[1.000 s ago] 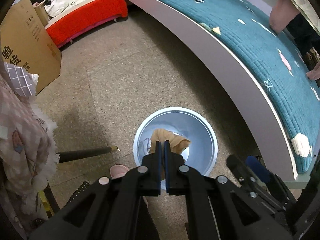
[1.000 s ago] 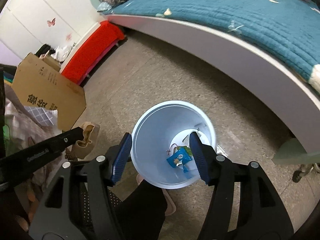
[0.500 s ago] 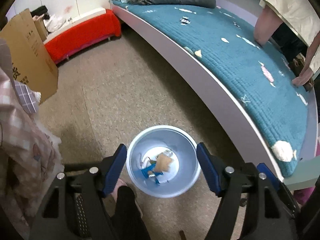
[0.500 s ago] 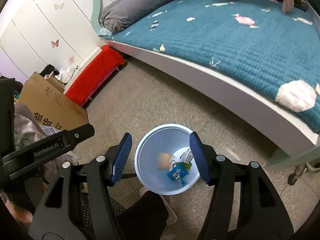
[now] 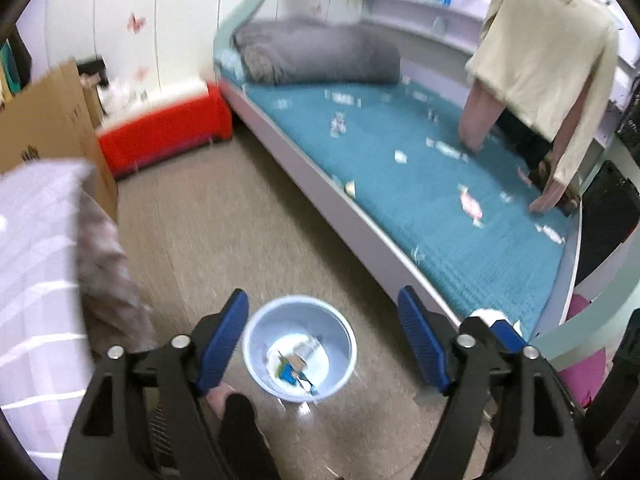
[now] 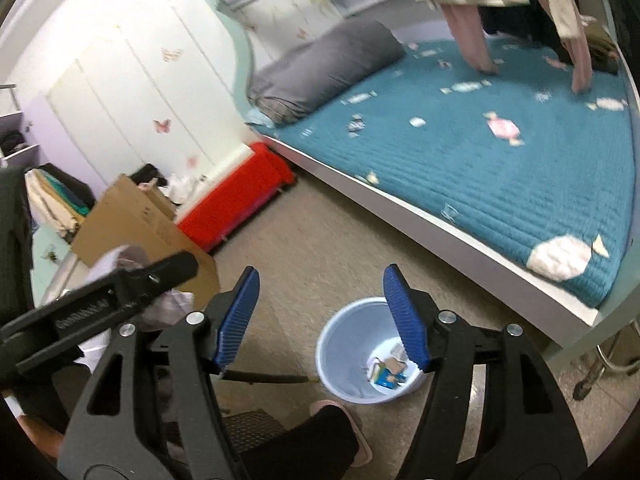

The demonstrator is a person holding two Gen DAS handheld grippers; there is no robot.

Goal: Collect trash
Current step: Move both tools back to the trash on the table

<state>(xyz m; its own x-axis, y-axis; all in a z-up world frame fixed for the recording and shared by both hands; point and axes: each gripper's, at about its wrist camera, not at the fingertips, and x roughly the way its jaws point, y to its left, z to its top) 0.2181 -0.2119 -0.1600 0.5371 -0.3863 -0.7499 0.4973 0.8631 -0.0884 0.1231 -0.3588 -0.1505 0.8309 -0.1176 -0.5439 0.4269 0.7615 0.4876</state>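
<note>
Before you lies a teal quilted bed cover (image 6: pixel 500 168) bearing a rolled grey duvet (image 6: pixel 324 72). A long red-covered bench (image 6: pixel 236 196) stands against the white wall beside a brown cardboard box (image 5: pixel 44 120); the speckled beige floor (image 5: pixel 256 236) spreads below you.

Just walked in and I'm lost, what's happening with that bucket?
A person is collecting trash with two hand-held tools. The left tool and right tool are both empty, their jaws opening above the pale blue bin. Scraps already lie inside it; more wrappers dot the teal bed.
</note>
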